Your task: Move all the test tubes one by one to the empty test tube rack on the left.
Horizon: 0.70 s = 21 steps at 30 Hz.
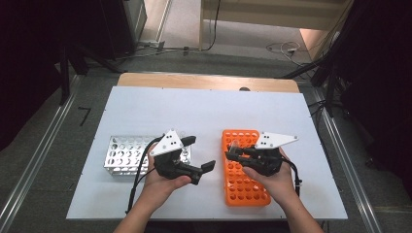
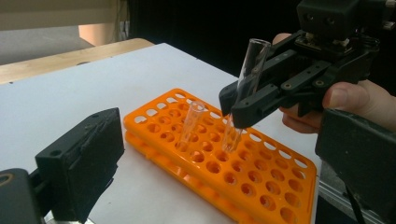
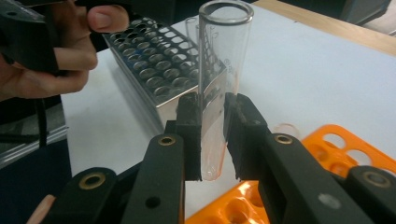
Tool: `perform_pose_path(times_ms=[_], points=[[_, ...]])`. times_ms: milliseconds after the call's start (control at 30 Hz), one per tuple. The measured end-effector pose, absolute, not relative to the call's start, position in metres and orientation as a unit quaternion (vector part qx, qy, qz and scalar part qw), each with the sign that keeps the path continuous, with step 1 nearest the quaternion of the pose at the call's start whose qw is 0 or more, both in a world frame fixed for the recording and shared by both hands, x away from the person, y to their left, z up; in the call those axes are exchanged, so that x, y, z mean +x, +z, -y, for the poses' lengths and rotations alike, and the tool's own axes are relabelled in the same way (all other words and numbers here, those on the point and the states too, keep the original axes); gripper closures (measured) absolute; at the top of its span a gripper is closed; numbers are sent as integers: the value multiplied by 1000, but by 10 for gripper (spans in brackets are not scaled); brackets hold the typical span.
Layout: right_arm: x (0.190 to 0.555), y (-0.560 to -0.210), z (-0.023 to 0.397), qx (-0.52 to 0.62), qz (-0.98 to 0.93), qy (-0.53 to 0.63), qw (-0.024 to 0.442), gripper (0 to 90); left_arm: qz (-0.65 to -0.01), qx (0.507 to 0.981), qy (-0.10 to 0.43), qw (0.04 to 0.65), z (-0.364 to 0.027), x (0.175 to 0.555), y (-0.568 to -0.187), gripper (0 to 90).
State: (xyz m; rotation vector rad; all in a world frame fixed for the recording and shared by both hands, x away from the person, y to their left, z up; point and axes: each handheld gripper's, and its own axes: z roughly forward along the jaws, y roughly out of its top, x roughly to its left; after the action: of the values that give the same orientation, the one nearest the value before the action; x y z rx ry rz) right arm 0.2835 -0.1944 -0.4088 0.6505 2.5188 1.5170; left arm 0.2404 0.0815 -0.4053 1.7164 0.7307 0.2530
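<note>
A: Jaws of the right gripper (image 3: pixel 212 135) are clamped on a clear test tube (image 3: pixel 219 70); the tube stands upright between the pads, its open mouth well above them and its rounded bottom just below.

B: And over the table?

A: The held tube (image 2: pixel 247 79) hangs tilted above the orange rack (image 2: pixel 224 163), its lower end close over the holes near the rack's far end; whether it touches the rack cannot be told; a second tube (image 2: pixel 190 123) already stands in a hole just beside it.

B: The other hand?

A: The left gripper (image 1: pixel 199 155) has its jaws apart, nothing between them; it sits between the orange rack (image 1: pixel 243 179) and a metal rack (image 1: pixel 124 155), all on the white table (image 1: pixel 145 107).
</note>
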Motion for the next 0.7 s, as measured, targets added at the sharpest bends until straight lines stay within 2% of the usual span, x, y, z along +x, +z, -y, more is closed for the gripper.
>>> perform_pose_path(times_ms=[200,467,600,700], points=[[279,-412,184,204,-841,498,57,739,-307,739,101,591,-77,238,-405,12],[270,-412,174,187,-845,498,53,739,-290,741,91,599,-69,234,-401,70],[267,-413,169,182,-848,496,49,739,-286,741,91,601,-66,232,-401,157],[265,-414,166,178,-849,495,47,739,-284,742,96,600,-64,231,-401,257]])
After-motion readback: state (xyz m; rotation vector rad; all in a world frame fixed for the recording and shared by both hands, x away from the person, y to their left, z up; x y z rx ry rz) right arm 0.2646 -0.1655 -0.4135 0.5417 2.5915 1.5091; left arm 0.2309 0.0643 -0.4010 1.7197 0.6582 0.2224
